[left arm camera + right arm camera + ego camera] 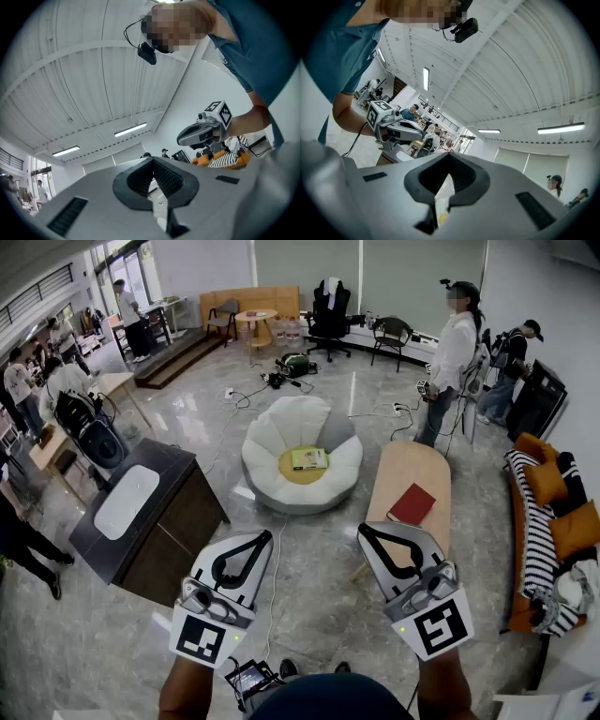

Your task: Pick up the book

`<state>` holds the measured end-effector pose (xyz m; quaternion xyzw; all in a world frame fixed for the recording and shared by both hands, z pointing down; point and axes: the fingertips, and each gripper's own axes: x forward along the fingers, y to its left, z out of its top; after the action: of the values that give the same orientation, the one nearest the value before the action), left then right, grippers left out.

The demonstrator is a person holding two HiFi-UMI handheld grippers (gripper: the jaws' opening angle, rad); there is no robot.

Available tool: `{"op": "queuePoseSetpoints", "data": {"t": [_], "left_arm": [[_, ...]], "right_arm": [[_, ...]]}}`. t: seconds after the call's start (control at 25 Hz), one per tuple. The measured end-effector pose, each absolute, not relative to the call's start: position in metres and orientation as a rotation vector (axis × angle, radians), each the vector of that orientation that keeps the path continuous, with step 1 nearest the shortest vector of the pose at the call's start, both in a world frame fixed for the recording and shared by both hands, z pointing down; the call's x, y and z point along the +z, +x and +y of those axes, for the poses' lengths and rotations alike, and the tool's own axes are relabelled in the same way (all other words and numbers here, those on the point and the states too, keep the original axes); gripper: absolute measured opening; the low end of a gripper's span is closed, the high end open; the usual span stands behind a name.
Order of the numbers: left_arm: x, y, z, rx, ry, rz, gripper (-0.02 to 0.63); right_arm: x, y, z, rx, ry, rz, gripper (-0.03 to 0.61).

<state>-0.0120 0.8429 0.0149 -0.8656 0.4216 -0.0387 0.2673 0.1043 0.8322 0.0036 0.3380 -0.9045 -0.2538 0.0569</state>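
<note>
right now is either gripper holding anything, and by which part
Nothing: left gripper and right gripper are both shut and empty; the red book lies on the table.

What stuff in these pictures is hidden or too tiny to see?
- Small green book on the white flower-shaped seat: head view, cover words too small to read.
- Flat red book on the oval wooden table: absent from both gripper views, which tilt toward the ceiling; left tool and right tool fill their lower halves.
- Black-and-white striped sofa: head view, cut off by the right edge.
</note>
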Motion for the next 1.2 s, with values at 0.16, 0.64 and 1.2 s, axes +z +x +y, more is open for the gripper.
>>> {"op": "queuePoseSetpoints", "data": {"t": [0.16, 0.64, 1.2], "left_arm": [[0.014, -0.018, 0.842, -0.109, -2.340, 1.134, 0.005], [0.023, -0.036, 0.834, -0.100, -2.367, 1.137, 0.005], [0.033, -0.086, 0.833, -0.047, -2.397, 1.122, 0.005]], "right_arm": [[0.002, 0.097, 0.832, -0.752, 1.035, -2.754, 0.012], [0.007, 0.081, 0.824, -0.729, 1.078, -2.750, 0.012], [0.013, 0.029, 0.828, -0.730, 1.104, -2.740, 0.012]]}}
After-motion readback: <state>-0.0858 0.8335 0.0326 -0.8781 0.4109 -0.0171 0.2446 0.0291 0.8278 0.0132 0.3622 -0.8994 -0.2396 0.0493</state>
